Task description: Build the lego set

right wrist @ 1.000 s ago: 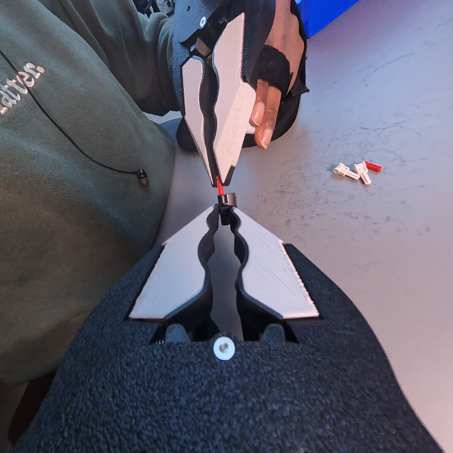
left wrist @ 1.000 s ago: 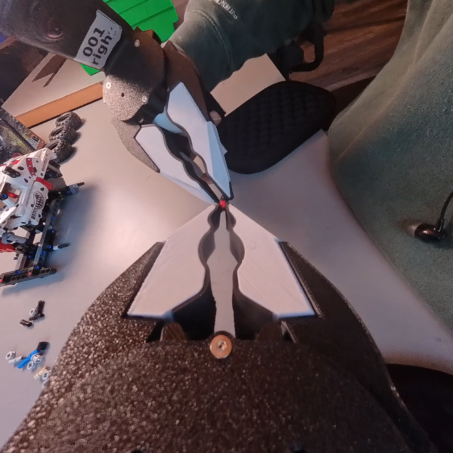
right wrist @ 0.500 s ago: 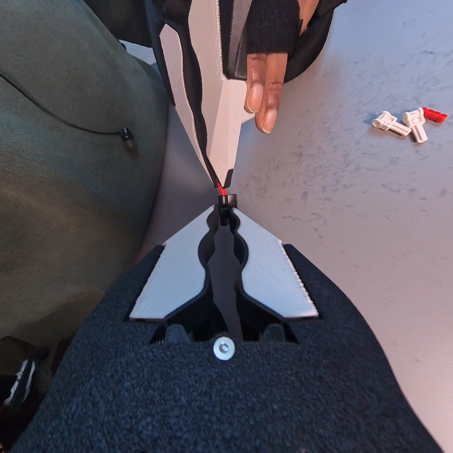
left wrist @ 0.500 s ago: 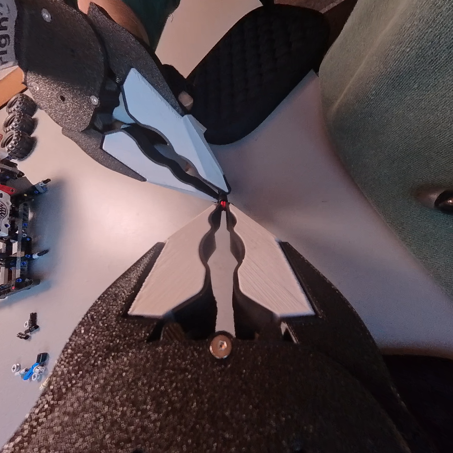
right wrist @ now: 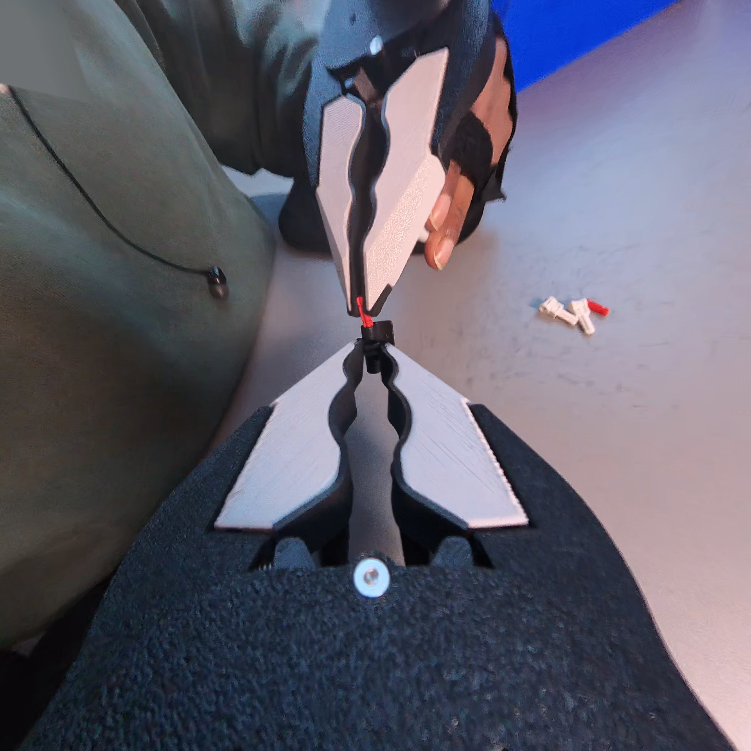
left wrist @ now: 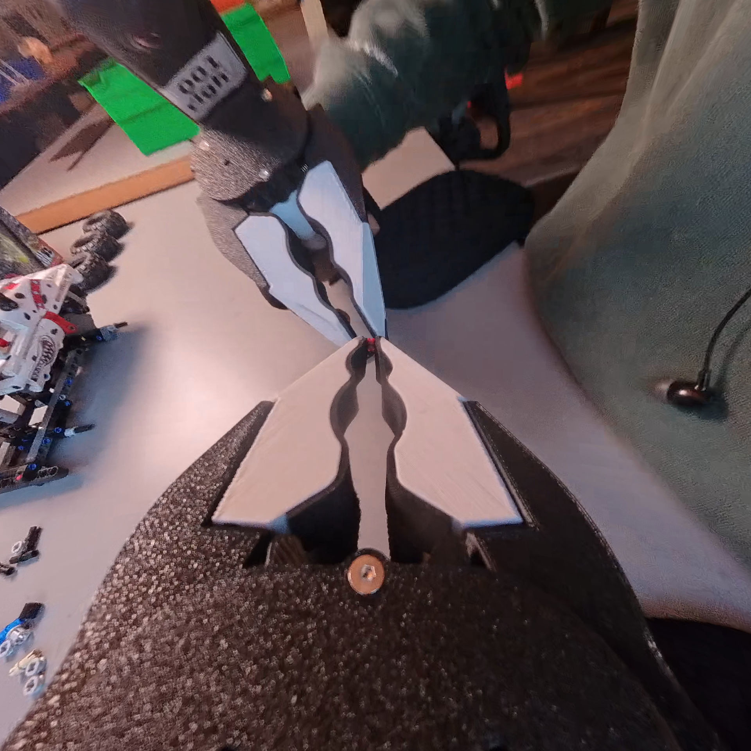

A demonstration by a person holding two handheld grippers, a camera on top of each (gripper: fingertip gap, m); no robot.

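The red pin (right wrist: 363,312) is pinched in the left gripper (right wrist: 364,311), tilted, its tip at the black connector (right wrist: 377,330) clenched in the right gripper (right wrist: 372,347).

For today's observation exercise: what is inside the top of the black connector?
A red pin enters the black connector, held by the left gripper. How deep it goes is hidden.

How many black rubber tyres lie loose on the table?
3 black rubber tyres: far, middle and near, in a row behind the white spotted truck model. More may be hidden.
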